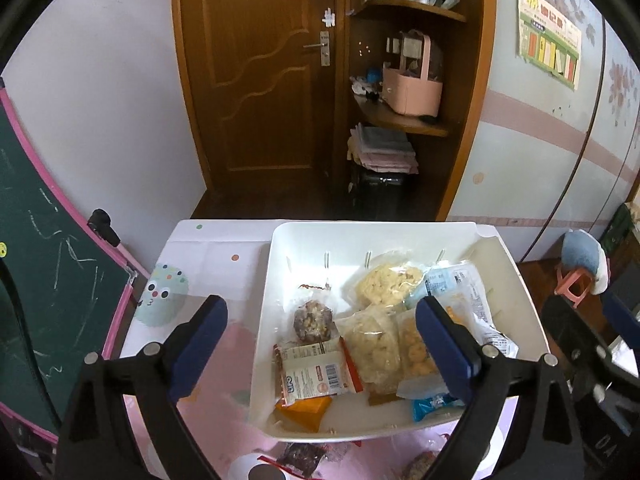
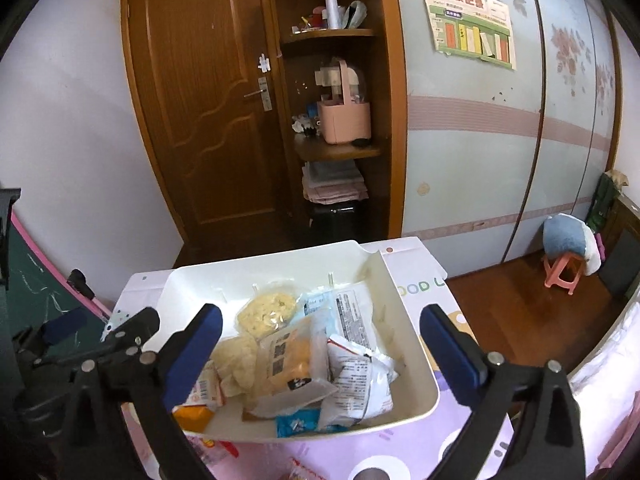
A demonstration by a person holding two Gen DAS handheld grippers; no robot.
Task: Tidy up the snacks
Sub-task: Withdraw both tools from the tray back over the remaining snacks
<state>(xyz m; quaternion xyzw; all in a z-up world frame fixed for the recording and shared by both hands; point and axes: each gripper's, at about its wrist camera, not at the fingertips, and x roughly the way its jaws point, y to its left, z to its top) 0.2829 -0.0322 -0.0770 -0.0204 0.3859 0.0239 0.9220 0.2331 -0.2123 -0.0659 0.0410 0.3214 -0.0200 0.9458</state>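
A white plastic bin (image 1: pixel 372 236) (image 2: pixel 264 268) stands on the table and holds several snack packets. Among them are a dark round nut cake (image 1: pixel 312 320), pale yellow puffed snacks (image 1: pixel 384 284) (image 2: pixel 268 312), a white barcode wrapper (image 1: pixel 316 376), an orange packet (image 1: pixel 304 408) and a blue packet (image 1: pixel 432 404) (image 2: pixel 296 424). My left gripper (image 1: pixel 322 336) is open: one finger is outside the bin's left wall, the other over the packets. My right gripper (image 2: pixel 324 342) is open above the bin's right half, gripping nothing. Loose packets (image 1: pixel 300 456) (image 2: pixel 216 448) lie on the cloth in front of the bin.
A pink patterned cloth (image 1: pixel 208 248) covers the table. A green chalkboard (image 1: pixel 40 280) leans at the left. Behind are a wooden door (image 1: pixel 260 80) and shelves with a pink basket (image 1: pixel 412 92). A pink stool (image 2: pixel 560 272) stands on the wooden floor at the right.
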